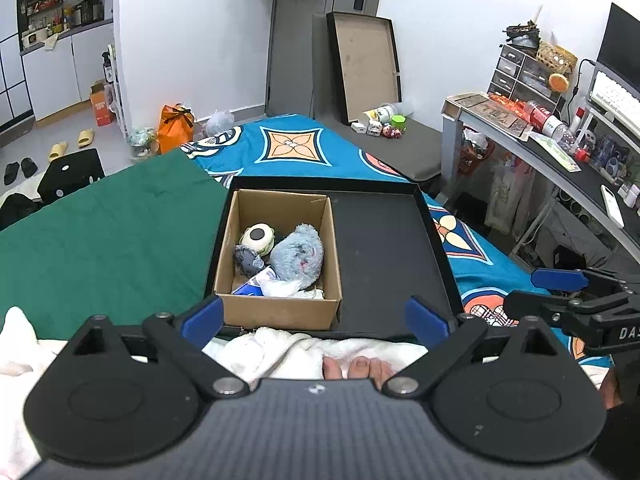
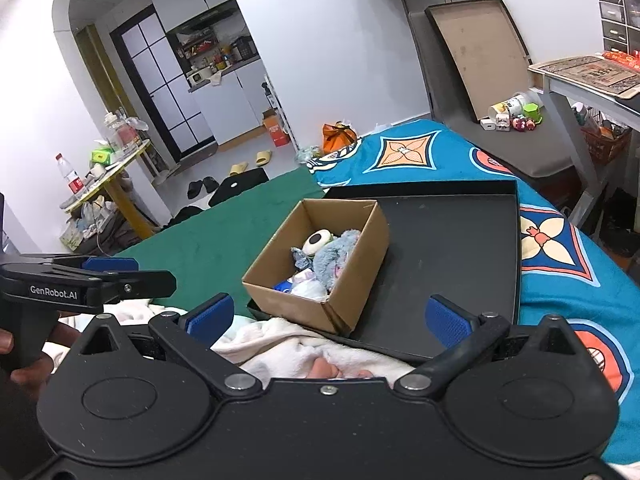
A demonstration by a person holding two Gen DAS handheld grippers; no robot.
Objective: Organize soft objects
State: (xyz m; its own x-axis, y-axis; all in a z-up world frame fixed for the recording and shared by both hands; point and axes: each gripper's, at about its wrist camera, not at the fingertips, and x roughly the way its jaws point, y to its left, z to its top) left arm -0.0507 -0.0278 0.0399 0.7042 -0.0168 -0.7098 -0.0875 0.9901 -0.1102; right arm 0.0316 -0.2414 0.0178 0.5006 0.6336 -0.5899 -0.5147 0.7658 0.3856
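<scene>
Your left gripper point(image 1: 312, 316) fills the bottom of its view with its blue pads spread as wide as they go and nothing between them; your right gripper point(image 2: 328, 316) is likewise spread wide and empty. Just beyond both lies a white fleecy blanket point(image 1: 304, 348), with bare toes point(image 1: 360, 366) poking out at the lower centre.

Past that, mid-frame, the cardboard box point(image 1: 280, 312) sits in the left part of a shallow black tray point(image 1: 384, 248) and already holds the soft things: a blue-grey plush toy point(image 1: 298, 254), a pale round plush with one big eye point(image 1: 258, 235), a small grey plush point(image 1: 248, 260) and some white crumpled material at the near wall.

These should be light and squashy, so pinch a bulging fold of pile, not a thin ear.

Mind the box's upright walls and the tray's raised rim. The tray's right half is bare, and green cloth point(image 1: 104, 236) to the left gives free room.
</scene>
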